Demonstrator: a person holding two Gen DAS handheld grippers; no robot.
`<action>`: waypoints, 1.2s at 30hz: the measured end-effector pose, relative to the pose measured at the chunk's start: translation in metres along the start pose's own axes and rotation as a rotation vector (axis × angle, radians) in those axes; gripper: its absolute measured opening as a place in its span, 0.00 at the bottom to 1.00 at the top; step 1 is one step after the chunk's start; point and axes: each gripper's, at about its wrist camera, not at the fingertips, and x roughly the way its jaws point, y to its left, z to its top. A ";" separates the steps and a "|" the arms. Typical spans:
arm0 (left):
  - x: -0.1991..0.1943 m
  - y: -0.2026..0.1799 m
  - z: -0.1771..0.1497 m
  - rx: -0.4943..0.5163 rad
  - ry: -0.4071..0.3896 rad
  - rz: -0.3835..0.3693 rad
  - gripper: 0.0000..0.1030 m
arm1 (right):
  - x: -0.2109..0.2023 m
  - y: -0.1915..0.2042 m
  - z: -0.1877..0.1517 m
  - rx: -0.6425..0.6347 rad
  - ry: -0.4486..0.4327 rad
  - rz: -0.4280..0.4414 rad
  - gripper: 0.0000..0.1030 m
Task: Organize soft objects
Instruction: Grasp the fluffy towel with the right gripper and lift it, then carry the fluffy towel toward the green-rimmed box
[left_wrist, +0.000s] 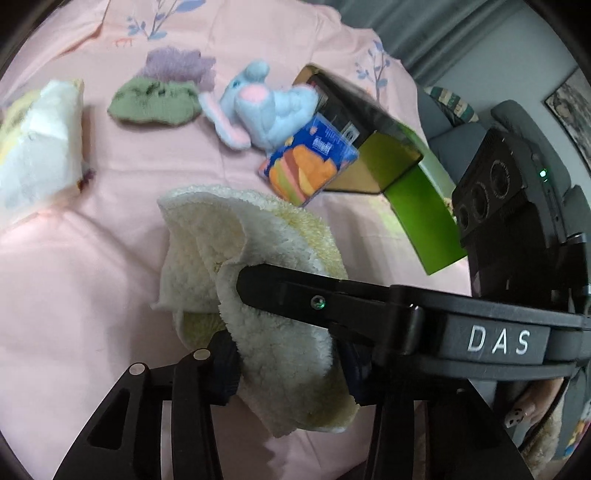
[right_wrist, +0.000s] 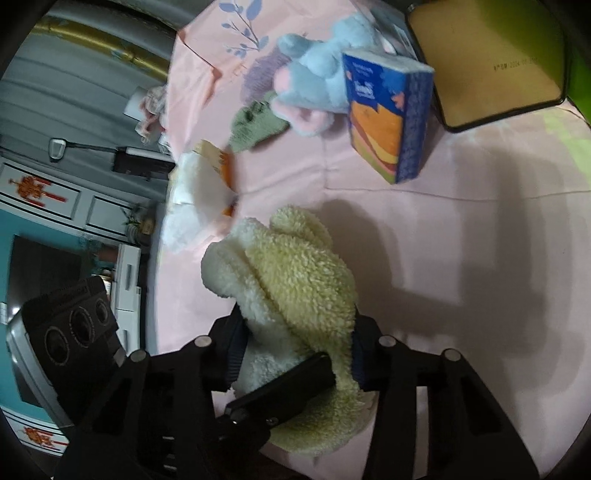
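Left wrist view: low in the frame, the left claw (left_wrist: 291, 373) pinches the fluffy cream cloth (left_wrist: 255, 266). The right claw (right_wrist: 295, 350) pinches it too.

Both wrist views look steeply down at the bed (left_wrist: 74, 277), close over the cream fleece cloth (left_wrist: 258, 258). Left view faces toward the green box (left_wrist: 424, 221); right view looks from the opposite side. Shared: cloth, tissue pack (right_wrist: 388, 118), blue plush (right_wrist: 325, 59).

text: "DAS" | on: right tool (left_wrist: 258, 291) body | tissue pack (right_wrist: 388, 118) brand, box (right_wrist: 498, 66) date stamp: unreadable
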 end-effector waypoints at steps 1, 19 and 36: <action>-0.006 -0.003 0.001 0.012 -0.020 0.005 0.44 | -0.004 0.003 0.000 -0.005 -0.009 0.016 0.43; -0.086 -0.055 0.011 0.150 -0.267 0.101 0.44 | -0.077 0.069 -0.005 -0.212 -0.209 0.096 0.43; -0.101 -0.097 0.017 0.229 -0.333 0.115 0.44 | -0.125 0.074 -0.008 -0.263 -0.306 0.080 0.45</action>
